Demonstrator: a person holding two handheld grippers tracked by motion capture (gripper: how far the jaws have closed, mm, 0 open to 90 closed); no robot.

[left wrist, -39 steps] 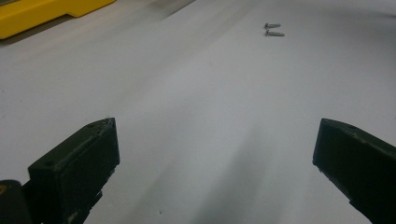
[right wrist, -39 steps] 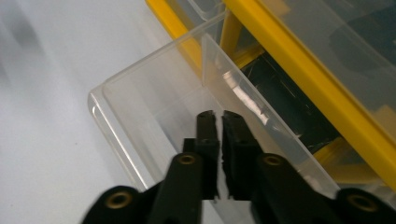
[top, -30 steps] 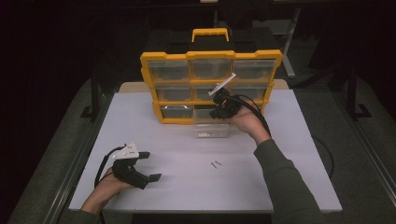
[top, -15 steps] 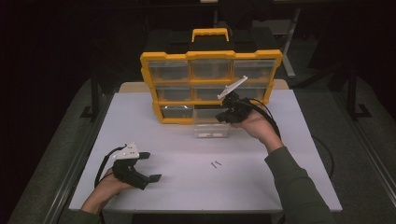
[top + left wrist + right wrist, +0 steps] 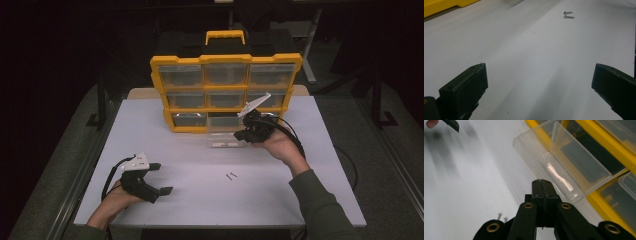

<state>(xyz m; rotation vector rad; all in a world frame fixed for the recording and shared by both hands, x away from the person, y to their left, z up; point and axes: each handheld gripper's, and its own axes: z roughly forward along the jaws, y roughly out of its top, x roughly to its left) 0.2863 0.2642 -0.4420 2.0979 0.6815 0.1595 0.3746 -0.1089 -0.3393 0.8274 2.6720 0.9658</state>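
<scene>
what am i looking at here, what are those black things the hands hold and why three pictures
A person sits at a white table holding a hand tool in each hand: a two-jaw gripper, like big tongs, each with its own small camera. The high view looks down from above the person's side. The other two pictures come from the cameras on the grippers, looking along their black jaws.

The left gripper rests near the table's front with its jaws wide open and nothing between them. The right gripper has its jaws shut; in its own view they are pressed together, with what may be a thin pin hanging below them. It sits by a clear drawer pulled out of the yellow organizer. Two small screws lie on the table.
</scene>
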